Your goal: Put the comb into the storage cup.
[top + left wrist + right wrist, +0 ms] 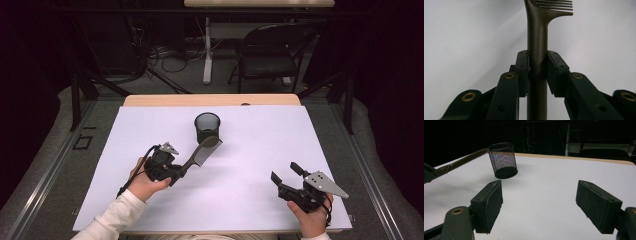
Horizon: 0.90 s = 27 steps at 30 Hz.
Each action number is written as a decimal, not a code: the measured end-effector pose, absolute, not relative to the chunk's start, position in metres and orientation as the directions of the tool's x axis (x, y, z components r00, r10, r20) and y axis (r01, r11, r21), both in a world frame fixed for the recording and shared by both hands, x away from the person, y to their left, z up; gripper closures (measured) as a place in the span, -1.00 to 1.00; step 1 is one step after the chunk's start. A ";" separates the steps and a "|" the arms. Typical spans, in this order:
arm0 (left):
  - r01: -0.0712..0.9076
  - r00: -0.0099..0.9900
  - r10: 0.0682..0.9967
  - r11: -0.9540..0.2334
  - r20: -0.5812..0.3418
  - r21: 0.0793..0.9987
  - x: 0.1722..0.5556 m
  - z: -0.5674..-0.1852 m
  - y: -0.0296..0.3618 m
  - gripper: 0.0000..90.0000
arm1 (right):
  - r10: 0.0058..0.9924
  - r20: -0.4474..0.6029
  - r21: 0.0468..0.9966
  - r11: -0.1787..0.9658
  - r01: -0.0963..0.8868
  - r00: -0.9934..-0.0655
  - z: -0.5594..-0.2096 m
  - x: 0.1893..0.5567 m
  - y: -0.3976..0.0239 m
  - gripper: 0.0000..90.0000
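- White board (260,150) covers the wooden table (210,100) and is the whole work surface; a dark folding chair (272,52) stands on the floor beyond the far edge.
- Black wire-mesh cup (207,127) stands upright on the board, toward the far side and slightly left of centre. In the right gripper view the cup (502,160) appears empty, with its mouth open upward.
- Dark grey slotted spatula (202,152) is off the board, in the air, its slotted head just in front of the cup and close to the rim, its handle running back down into the left hand's tool.
- Left gripper (172,172): jaws narrow, pads clamped on the spatula handle (537,50) from both sides about midway along it; the grip looks firm and square, with the slots of the head visible beyond the jaws.
- Right gripper (284,177): jaws spread wide, nothing between the pads (487,202), resting low near the right front of the board, well apart from the cup.
- Step in hand, as I judge it: carrying the spatula to the cup, to stand it inside.
- Next move calls for lifting the head clear over the rim, tipping the spatula toward upright, then lowering one end in. The cup is light, so a knock on the rim could tip it; the idle gripper could steady it.
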<state>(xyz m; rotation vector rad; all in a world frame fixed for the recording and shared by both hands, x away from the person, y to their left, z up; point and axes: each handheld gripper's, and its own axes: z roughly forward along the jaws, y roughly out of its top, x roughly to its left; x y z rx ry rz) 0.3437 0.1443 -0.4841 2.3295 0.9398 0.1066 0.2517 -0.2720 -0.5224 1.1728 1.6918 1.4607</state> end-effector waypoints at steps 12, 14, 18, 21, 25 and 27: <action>0.529 0.742 0.660 -0.469 -0.118 0.707 0.342 -0.467 0.137 0.61 | 0.900 0.098 0.972 0.003 0.233 -0.424 -0.523 0.252 -0.272 -0.52; 0.514 0.742 0.661 -0.459 -0.108 0.724 0.341 -0.465 0.137 0.61 | 0.900 0.100 0.972 0.002 0.234 -0.423 -0.523 0.252 -0.272 -0.52; 0.491 0.740 0.665 -0.427 -0.105 0.759 0.341 -0.462 0.134 0.61 | 0.901 0.098 0.973 0.003 0.232 -0.424 -0.523 0.252 -0.272 -0.52; 0.462 0.742 0.665 -0.411 -0.088 0.786 0.341 -0.460 0.133 0.61 | 0.900 0.098 0.973 0.004 0.232 -0.424 -0.523 0.252 -0.273 -0.52; 0.430 0.738 0.670 -0.375 -0.080 0.821 0.339 -0.457 0.132 0.61 | 0.900 0.105 0.972 -0.002 0.237 -0.423 -0.523 0.253 -0.272 -0.52; 0.413 0.735 0.674 -0.354 -0.078 0.839 0.337 -0.457 0.132 0.61 | 0.900 0.103 0.972 0.000 0.237 -0.424 -0.523 0.253 -0.272 -0.52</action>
